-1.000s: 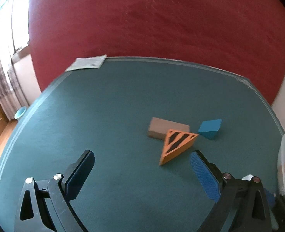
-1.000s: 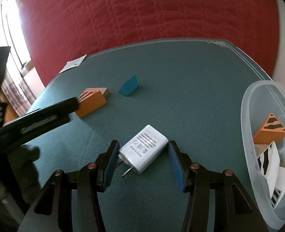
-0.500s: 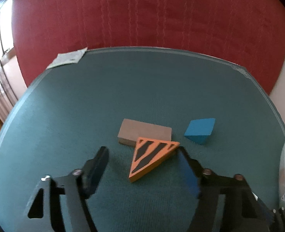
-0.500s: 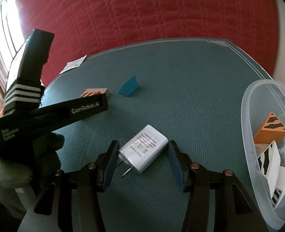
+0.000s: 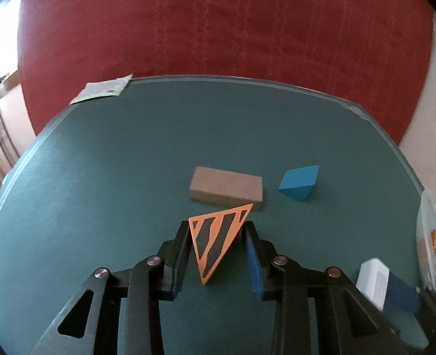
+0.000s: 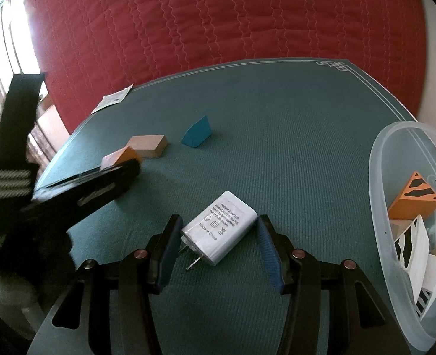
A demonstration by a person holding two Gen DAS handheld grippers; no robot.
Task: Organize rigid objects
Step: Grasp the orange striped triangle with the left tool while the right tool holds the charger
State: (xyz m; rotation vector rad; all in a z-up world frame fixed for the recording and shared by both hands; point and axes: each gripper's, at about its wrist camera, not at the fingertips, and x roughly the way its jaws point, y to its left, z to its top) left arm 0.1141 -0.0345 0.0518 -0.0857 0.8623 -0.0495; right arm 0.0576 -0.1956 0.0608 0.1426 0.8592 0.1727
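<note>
Fingers (image 5: 185, 245) of the left gripper (image 5: 218, 233) have just closed, pinching the orange striped wedge (image 5: 216, 236).

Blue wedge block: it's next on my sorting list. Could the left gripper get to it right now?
Probably not yet. The left gripper has just been closing on the orange striped triangle. The way to the blue wedge block looks free once that is dropped.

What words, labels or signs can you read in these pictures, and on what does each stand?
"POWER ADAPTER": top line on the white charger.
"Made in China": bottom line on the same charger.
The charger's middle lines: too small to read.
The paper slip at the mat's far corner: too blurred to read.
</note>
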